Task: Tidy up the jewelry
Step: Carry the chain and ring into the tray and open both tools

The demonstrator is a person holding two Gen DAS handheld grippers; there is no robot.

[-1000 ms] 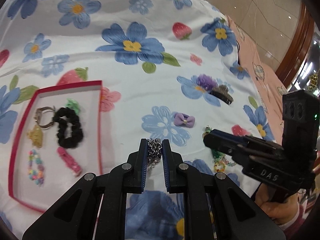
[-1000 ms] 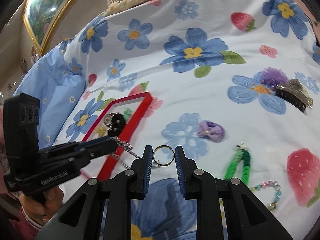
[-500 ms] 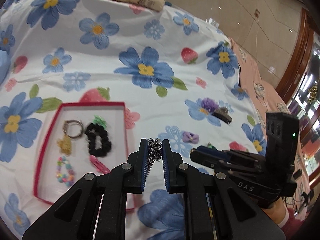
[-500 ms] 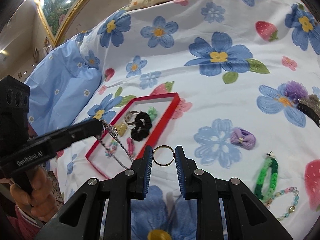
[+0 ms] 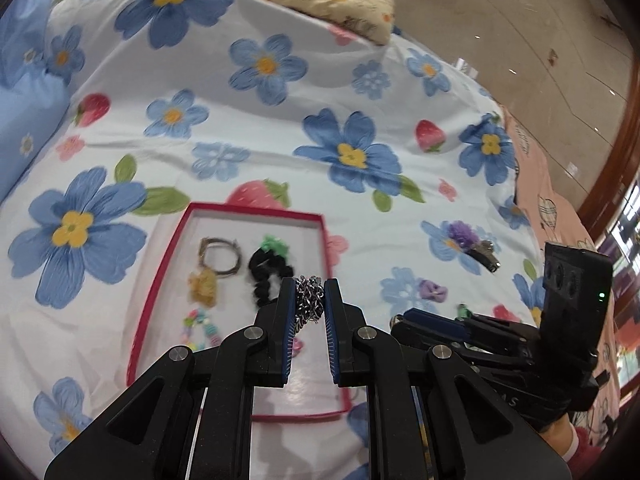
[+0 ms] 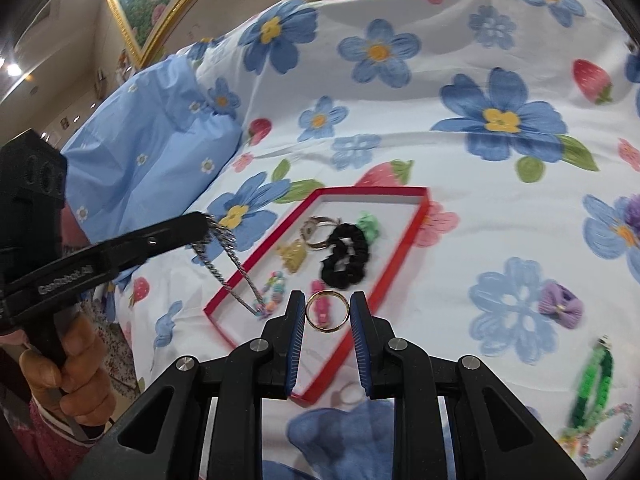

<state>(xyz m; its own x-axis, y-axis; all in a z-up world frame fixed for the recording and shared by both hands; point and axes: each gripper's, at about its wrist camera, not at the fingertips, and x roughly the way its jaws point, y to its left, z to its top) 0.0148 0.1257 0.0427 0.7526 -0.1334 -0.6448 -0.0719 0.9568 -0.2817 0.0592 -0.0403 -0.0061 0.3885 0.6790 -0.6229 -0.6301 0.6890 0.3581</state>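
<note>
A silver chain (image 5: 309, 305) is gripped in the left gripper (image 5: 310, 300), and a gold ring (image 6: 327, 311) is clamped by the right gripper (image 6: 327, 312). The red tray (image 6: 404, 248) is seen just ahead and below both, and the left fingers (image 5: 286, 304) are judged nearer to it.

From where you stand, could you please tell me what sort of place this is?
Most likely a bedroom: the work surface is a bed under a flower-and-strawberry sheet, a blue pillow lies at one side, and a gold-framed picture hangs on the wall behind.
</note>
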